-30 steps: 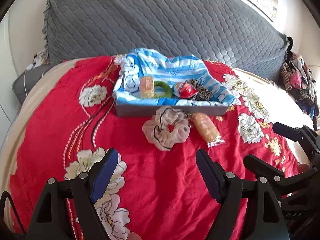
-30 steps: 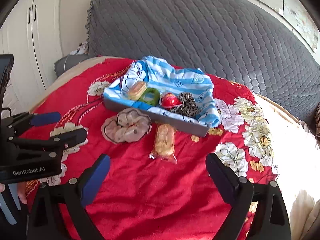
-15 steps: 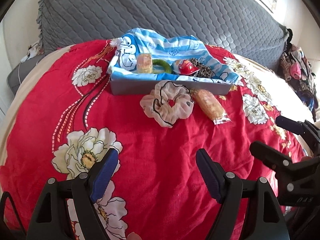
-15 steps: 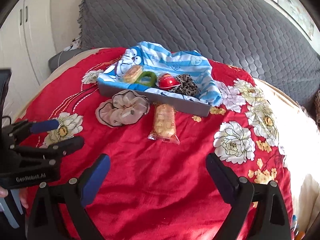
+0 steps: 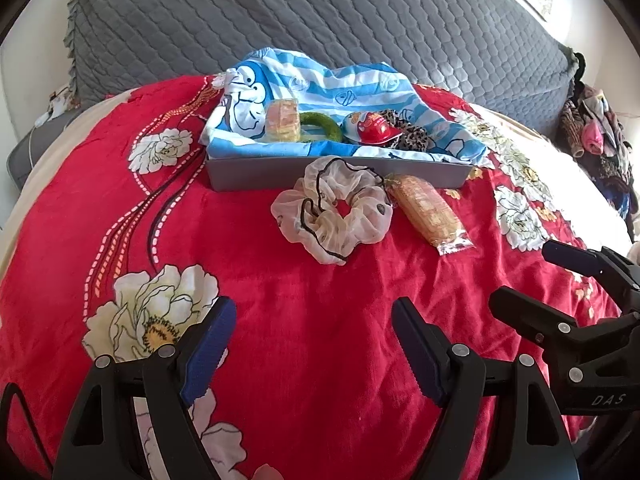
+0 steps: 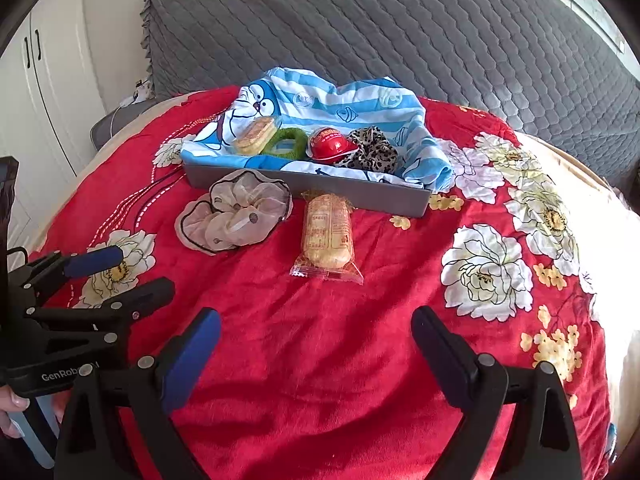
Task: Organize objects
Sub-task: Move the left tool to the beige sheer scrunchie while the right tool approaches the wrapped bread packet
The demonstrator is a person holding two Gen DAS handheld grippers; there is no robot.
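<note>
Hovering over the near part of a red flowered bedspread (image 5: 280, 320), the left gripper (image 5: 308, 344) has its blue-padded jaws spread wide with nothing between them, and the right gripper (image 6: 316, 344) is just as wide and empty. Beyond them, a cream scrunchie (image 5: 336, 210) and a wrapped biscuit pack (image 6: 327, 236) lie side by side on the cover, right against the near wall of a grey tray (image 5: 260, 170). The tray is lined with a blue striped cartoon cloth (image 5: 320, 84) and holds a second biscuit pack (image 5: 283, 120), a green ring (image 6: 286, 142), a red cap-shaped item (image 6: 332, 148) and a leopard-print scrunchie (image 6: 374, 152). Only the right wrist view shows white cupboard doors (image 6: 36, 92) at far left and fingers (image 6: 14, 404) on the left gripper's handle; only the left wrist view shows a heap of clothes (image 5: 596, 136) at far right. A grey quilted headboard (image 6: 400, 32) stands behind.
</note>
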